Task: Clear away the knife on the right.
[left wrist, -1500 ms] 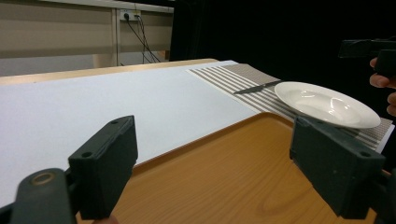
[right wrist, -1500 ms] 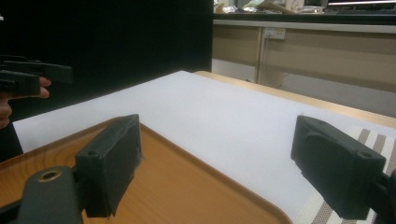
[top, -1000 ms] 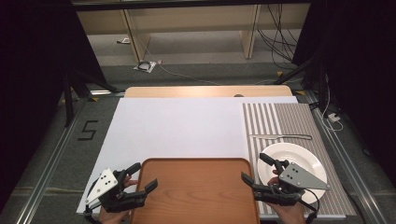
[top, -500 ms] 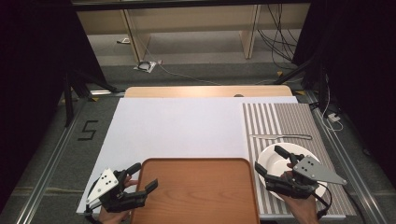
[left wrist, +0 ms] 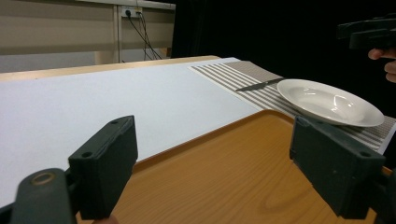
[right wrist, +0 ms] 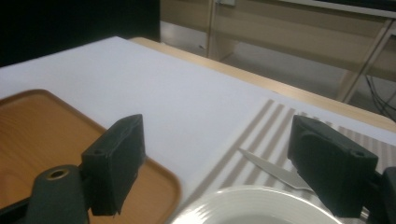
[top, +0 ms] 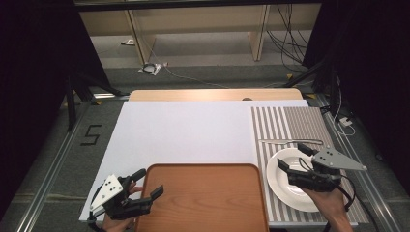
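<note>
Right gripper [top: 296,156] moved over the plate [top: 280,180]; floor mark "5" [top: 91,136].

Tray [top: 205,198] left of plate [top: 283,186] on striped mat [top: 285,125]; knife [top: 290,141] behind plate.

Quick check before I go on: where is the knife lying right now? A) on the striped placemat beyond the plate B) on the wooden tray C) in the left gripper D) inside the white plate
A: the knife lies flat on the striped placemat, beyond the white plate.
</note>
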Demonstrator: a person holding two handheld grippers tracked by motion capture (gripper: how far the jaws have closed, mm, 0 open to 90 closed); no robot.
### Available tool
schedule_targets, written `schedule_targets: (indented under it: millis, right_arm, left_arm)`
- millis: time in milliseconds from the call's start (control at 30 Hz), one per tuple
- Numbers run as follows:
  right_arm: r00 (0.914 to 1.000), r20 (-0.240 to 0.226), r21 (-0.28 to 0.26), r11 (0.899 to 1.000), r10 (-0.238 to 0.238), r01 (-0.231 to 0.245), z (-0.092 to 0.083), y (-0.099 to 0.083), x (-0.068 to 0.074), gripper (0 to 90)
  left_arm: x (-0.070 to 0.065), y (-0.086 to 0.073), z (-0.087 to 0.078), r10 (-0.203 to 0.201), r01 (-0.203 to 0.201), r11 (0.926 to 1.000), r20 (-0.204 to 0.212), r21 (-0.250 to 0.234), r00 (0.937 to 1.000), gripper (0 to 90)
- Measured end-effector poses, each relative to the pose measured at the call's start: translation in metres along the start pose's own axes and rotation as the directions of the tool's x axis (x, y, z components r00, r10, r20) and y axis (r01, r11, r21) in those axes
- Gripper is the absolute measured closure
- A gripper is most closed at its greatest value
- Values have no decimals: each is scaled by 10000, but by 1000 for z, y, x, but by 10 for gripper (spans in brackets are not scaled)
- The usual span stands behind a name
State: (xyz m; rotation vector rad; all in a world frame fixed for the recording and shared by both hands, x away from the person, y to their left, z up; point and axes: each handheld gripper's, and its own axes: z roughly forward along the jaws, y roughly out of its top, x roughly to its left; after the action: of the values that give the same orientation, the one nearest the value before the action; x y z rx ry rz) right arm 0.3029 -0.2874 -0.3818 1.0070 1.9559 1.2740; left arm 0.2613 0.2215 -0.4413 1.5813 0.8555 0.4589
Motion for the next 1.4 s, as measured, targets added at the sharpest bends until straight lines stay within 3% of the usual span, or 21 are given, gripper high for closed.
schedule_targets:
  millis: [200, 233, 367, 433, 567, 600, 633, 733, 867, 967, 1067, 1167, 1400]
  right_arm:
    - [9996, 204, 728, 9972, -211, 196, 5, 8, -19, 211]
    - [9971, 561, 1252, 9912, -505, 432, 7, 11, -26, 219]
    - [9967, 598, 1662, 9851, -545, 439, 11, 18, -39, 229]
    - [9961, 630, 2185, 9747, -621, 469, 18, 27, -52, 228]
    - [9934, 607, 3353, 9394, -976, 718, 31, 37, -67, 229]
    - [9934, 607, 3353, 9394, -976, 718, 31, 37, -67, 229]
    - [9939, 569, 3707, 9264, -945, 669, 38, 39, -75, 231]
    - [9938, 468, 4272, 9013, -1013, 717, 50, 38, -83, 235]
    - [9926, 477, 4834, 8722, -1119, 751, 65, 36, -95, 244]
    - [9952, 422, 5176, 8539, -883, 538, 75, 36, -105, 257]
    - [9954, 390, 5600, 8270, -876, 508, 85, 36, -113, 256]
    - [9952, 361, 5876, 8075, -905, 522, 95, 35, -120, 259]
    - [9949, 529, 6840, 7290, -861, 267, 122, 29, -134, 282]
  left_arm:
    - [0, 0, 1, 0, 1, 10000, -37, 38, 10000, 152]
    - [0, -1, 1, 4, -4, 10000, -18, 47, 10000, 152]
    - [0, -1, 2, 23, -23, 10000, -2, 66, 10000, 152]
    - [1, -1, 1, -9, 9, 10000, -29, 24, 10000, 152]
    - [1, -1, 1, -28, 28, 10000, -11, -17, 10000, 152]
    - [1, -1, 1, -28, 28, 10000, -11, -17, 10000, 152]
    - [0, -1, 1, 0, 1, 10000, 37, -28, 10000, 152]
    - [0, -1, 2, -11, 11, 10000, 24, 15, 10000, 152]
    - [0, -1, 2, -14, 14, 10000, 26, 19, 10000, 151]
    - [0, -1, 2, 10, -10, 10000, 84, 23, 10000, 151]
    - [0, -1, 2, -9, 9, 10000, 84, 4, 10000, 151]
    - [0, -1, 2, -11, 11, 10000, 88, -20, 10000, 151]
    - [0, -1, 1, 3, -2, 10000, 91, -32, 10000, 151]
